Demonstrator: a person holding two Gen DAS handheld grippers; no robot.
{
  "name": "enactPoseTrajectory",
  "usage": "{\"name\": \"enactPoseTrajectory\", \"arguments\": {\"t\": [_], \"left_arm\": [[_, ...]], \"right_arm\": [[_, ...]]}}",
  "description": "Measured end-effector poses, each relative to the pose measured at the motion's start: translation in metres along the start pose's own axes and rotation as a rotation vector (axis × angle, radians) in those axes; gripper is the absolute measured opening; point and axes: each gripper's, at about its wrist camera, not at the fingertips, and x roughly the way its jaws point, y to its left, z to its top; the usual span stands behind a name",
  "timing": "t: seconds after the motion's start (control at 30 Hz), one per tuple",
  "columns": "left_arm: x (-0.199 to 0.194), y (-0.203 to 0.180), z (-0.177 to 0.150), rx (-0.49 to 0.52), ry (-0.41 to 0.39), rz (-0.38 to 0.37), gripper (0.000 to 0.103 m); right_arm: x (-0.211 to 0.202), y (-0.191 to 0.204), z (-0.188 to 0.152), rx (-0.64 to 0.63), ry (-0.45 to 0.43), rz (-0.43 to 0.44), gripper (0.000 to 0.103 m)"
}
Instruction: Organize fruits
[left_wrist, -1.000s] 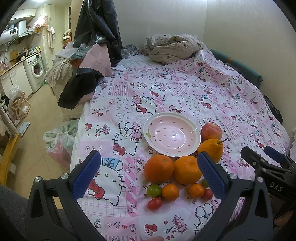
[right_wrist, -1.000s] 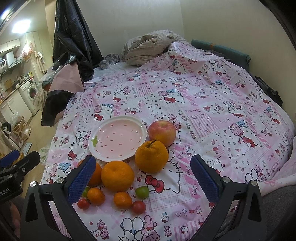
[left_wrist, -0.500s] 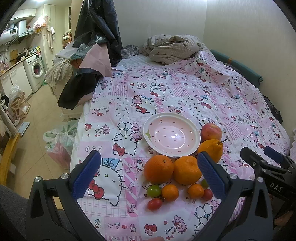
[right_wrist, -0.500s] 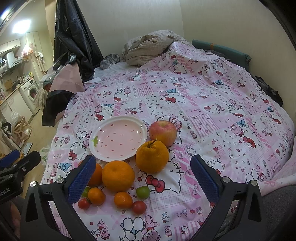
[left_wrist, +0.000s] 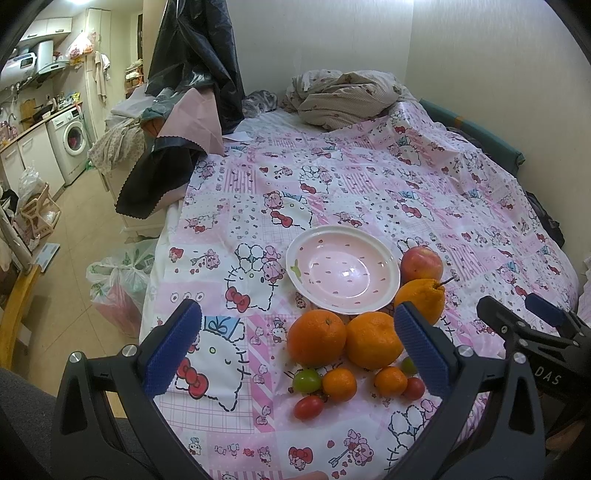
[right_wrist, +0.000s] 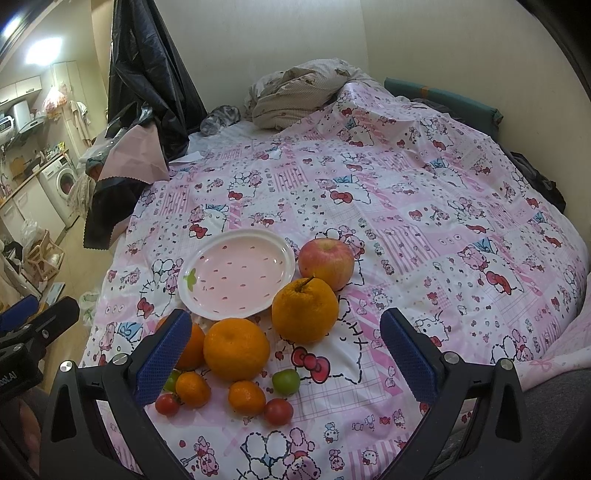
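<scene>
The left orange (right_wrist: 192, 345) sits half hidden behind the right gripper (right_wrist: 284, 356).

- Bed (right_wrist: 424, 192) under a pink cartoon-print sheet (left_wrist: 369, 192), crumpled blanket (right_wrist: 303, 92) at the far end.
- Pink plate (right_wrist: 236, 273) lying bare on the sheet.
- Beside it: apple (right_wrist: 327, 262), stemmed orange (right_wrist: 304, 310), two more oranges (left_wrist: 317, 341).
- Nearer: small tangerines (right_wrist: 245, 397), red and green cherry tomatoes (right_wrist: 285, 381).
</scene>
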Motion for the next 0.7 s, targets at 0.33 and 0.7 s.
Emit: {"name": "enactPoseTrajectory", "arguments": {"t": [0.33, 0.7], "left_arm": [[0.0006, 0.0006, -0.0003, -0.004, 0.0, 0.002, 0.103], [0.0004, 0.0009, -0.0007, -0.005, 0.0, 0.001, 0.103]], "right_arm": [[0.0003, 0.0004, -0.0002, 0.0, 0.002, 0.0, 0.103], [0.0003, -0.0002, 0.0002, 0.001, 0.001, 0.001, 0.103]]}}
